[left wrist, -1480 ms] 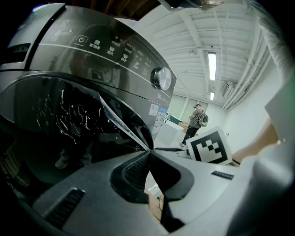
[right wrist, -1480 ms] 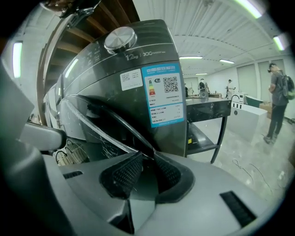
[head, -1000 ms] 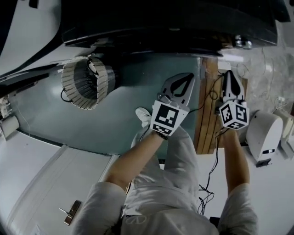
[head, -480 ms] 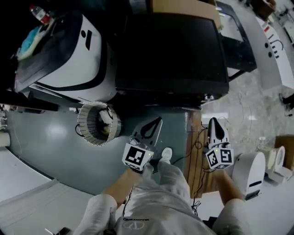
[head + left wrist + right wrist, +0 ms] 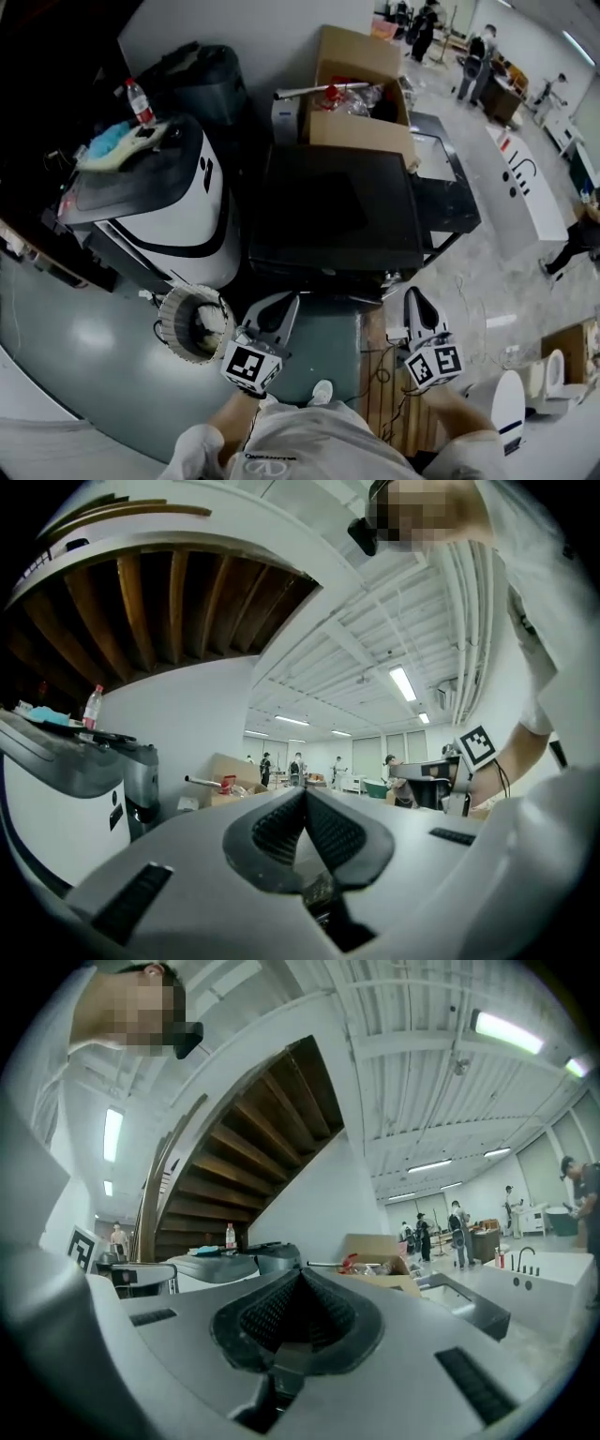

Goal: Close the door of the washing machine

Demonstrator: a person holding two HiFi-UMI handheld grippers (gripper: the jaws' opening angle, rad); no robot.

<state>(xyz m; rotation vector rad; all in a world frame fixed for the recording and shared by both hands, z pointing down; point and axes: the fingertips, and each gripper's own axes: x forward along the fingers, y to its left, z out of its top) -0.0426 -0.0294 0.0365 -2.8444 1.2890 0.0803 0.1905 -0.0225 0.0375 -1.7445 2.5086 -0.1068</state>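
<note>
You are holding the left tongs and the right tongs out in front of your body, side by side and well apart, both pointing level toward the machines. The left gripper view is showing the left tongs pressed pad to pad with nothing between them. The right gripper view is showing the right tongs likewise closed and empty.

The washing machine, white with a dark top, is standing on the left, apart from both tongs. Its dark lid is lying down flat on the top. A water bottle and a blue cloth are resting at its far end.

A black cabinet is standing just beside the machine, ahead of the tongs, and an open cardboard box is sitting behind it. A ribbed hose is lying coiled on the grey floor at the machine's foot, near the left tongs.
</note>
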